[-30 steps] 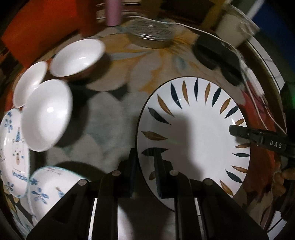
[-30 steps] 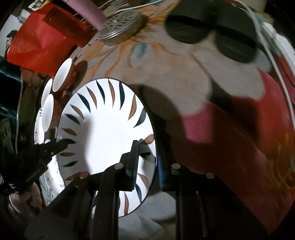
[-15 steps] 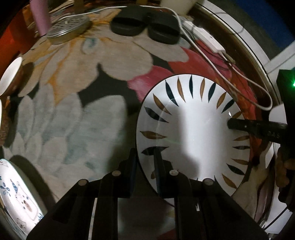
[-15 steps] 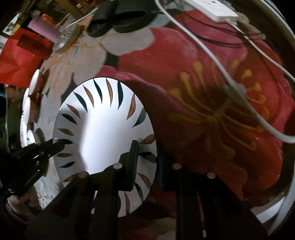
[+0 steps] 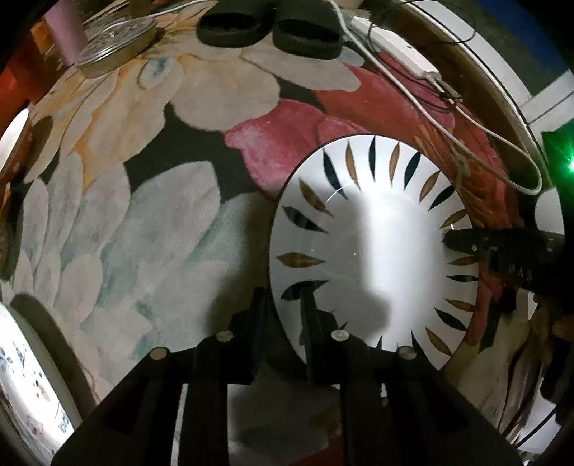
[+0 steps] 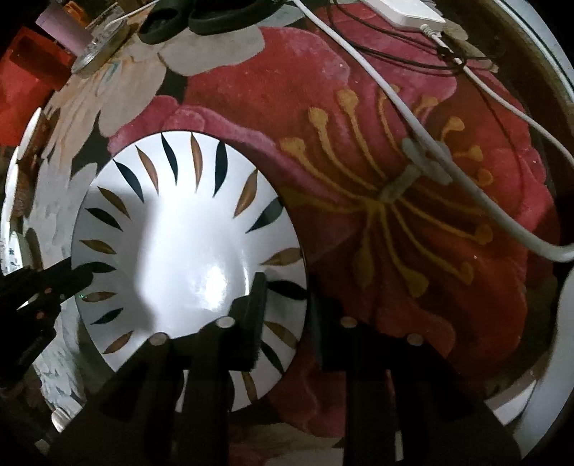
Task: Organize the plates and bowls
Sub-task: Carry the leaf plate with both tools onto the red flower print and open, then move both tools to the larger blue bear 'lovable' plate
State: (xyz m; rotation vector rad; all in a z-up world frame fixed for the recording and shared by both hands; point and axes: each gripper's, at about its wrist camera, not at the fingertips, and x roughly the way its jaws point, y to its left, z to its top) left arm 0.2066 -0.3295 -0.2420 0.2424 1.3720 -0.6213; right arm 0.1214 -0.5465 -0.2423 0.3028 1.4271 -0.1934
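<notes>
Two tools flank one leaf-patterned plate [image 5: 373, 251] lying on a floral rug [image 5: 143, 215]. Left tool [image 5: 283, 312]: jaws opening, straddling the plate's near-left rim, pads apart from it. Right tool [image 6: 287, 304]: jaws likewise opening across the opposite rim, one finger over the white well, one outside. Beyond the plate, a white cable [image 6: 412, 125] crosses the red flower. Farther off lie black slippers [image 5: 269, 25], a power strip [image 5: 394, 50] and a round metal tin [image 5: 114, 43]. Other dishes [image 5: 28, 376] show at the left edge.
</notes>
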